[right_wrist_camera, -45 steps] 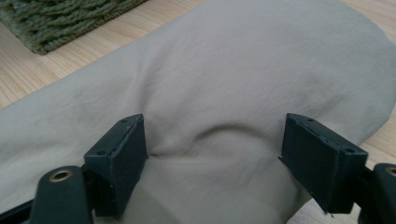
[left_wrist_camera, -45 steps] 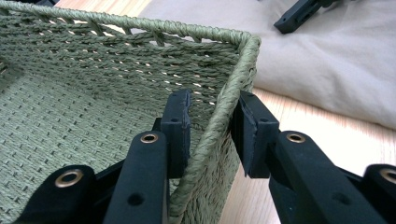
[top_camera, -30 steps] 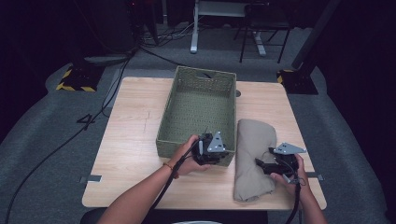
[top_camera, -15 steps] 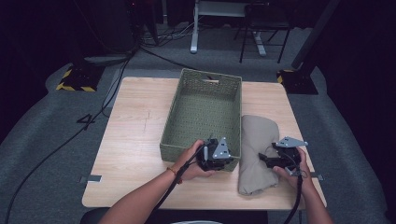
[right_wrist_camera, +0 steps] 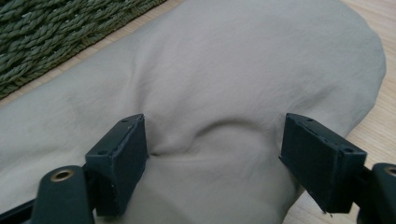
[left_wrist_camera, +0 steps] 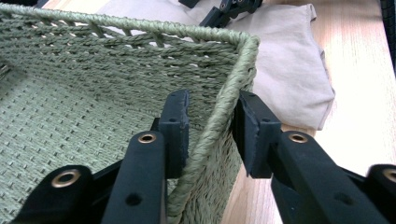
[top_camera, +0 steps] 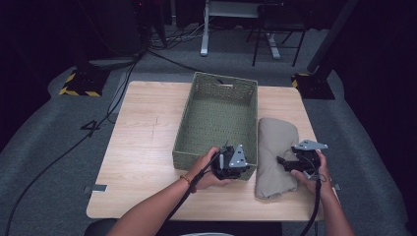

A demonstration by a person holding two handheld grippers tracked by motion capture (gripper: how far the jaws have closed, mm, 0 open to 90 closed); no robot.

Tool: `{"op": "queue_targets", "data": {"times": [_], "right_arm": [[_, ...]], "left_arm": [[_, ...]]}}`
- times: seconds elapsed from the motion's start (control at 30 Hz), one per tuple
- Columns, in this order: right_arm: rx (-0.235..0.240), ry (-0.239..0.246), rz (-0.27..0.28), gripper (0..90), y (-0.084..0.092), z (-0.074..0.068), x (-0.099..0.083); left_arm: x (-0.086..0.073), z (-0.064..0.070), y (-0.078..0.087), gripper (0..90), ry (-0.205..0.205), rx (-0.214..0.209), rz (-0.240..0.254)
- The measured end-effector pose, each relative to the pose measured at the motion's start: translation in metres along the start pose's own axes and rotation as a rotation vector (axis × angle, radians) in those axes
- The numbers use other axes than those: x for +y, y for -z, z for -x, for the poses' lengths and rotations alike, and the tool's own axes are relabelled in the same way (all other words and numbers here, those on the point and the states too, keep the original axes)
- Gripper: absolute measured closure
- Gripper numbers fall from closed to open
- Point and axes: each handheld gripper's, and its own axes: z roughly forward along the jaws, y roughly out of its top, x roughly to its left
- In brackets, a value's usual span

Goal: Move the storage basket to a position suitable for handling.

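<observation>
A green woven basket (top_camera: 223, 81) stands mid-table, and a folded beige cloth (top_camera: 275, 142) lies against its right side. My left gripper (top_camera: 246, 161) straddles the basket rim (left_wrist_camera: 140, 25) at the near right corner, one jaw inside the wall and one outside. Its jaws have just been opening; a small gap shows between the inner pad (left_wrist_camera: 177, 116) and the rim. My right gripper (top_camera: 281, 162) rests on the cloth (right_wrist_camera: 233, 70) with its jaws wide open (right_wrist_camera: 215, 135) astride a soft bulge. The left gripper view (left_wrist_camera: 212, 100) also shows the cloth (left_wrist_camera: 285, 60) beyond the corner.
The basket is empty inside. Bare wooden tabletop (top_camera: 142, 132) lies left of the basket. The table's right edge is close to the cloth. Cables, chair legs and a yellow-black striped base (top_camera: 78, 86) sit on the floor beyond the table.
The basket's near end has shifted right toward the cloth along with the left gripper. The right gripper has moved slightly up along the cloth.
</observation>
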Motion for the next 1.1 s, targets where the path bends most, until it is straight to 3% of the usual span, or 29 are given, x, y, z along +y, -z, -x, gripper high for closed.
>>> {"op": "queue_targets", "data": {"times": [0.13, 0.23, 0.33, 0.5, 0.63, 0.67, 0.7, 0.8, 0.83, 0.9, 1.0, 1.1], "right_arm": [[-0.033, 0.008, -0.011, 22.5, 0.002, 0.005, 0.000], [-0.057, -0.008, -0.026, 23.0, 0.005, 0.011, 0.000], [-0.065, -0.048, -0.011, 25.6, 0.010, 0.014, 0.000], [-0.066, -0.078, 0.040, 25.3, 0.020, 0.011, 0.004], [-0.071, -0.111, 0.056, 20.9, 0.025, 0.009, 0.009], [-0.051, -0.126, 0.062, 19.8, 0.025, 0.008, 0.011], [-0.065, -0.138, 0.049, 19.1, 0.022, 0.006, 0.013], [-0.061, -0.176, 0.032, 17.0, 0.014, 0.008, 0.011], [-0.063, -0.190, 0.019, 16.0, 0.010, 0.010, 0.010], [-0.067, -0.207, -0.028, 13.6, 0.000, 0.013, 0.004], [-0.076, -0.241, -0.043, 0.0, -0.004, 0.019, 0.000], [-0.034, -0.301, -0.072, 0.0, -0.009, 0.026, -0.004]], "left_arm": [[0.002, 0.001, -0.002, 60.1, 0.004, -0.029, 0.019], [0.004, 0.005, 0.003, 45.7, -0.030, -0.016, 0.027], [0.002, 0.008, 0.015, 29.3, -0.021, 0.001, 0.050], [-0.004, 0.013, 0.041, 23.3, -0.037, 0.017, 0.102], [-0.009, 0.020, 0.060, 19.9, -0.049, -0.028, 0.108], [-0.013, 0.025, 0.065, 19.7, -0.073, -0.039, 0.097], [-0.018, 0.031, 0.070, 19.1, -0.091, -0.051, 0.084], [-0.028, 0.038, 0.074, 19.1, -0.095, -0.082, 0.066], [-0.040, 0.046, 0.074, 19.1, -0.099, -0.102, 0.026], [-0.054, 0.052, 0.071, 19.3, -0.105, -0.099, -0.025], [-0.076, 0.052, 0.067, 19.7, -0.065, -0.100, -0.092], [-0.093, 0.047, 0.065, 20.3, -0.016, -0.101, -0.126]]}}
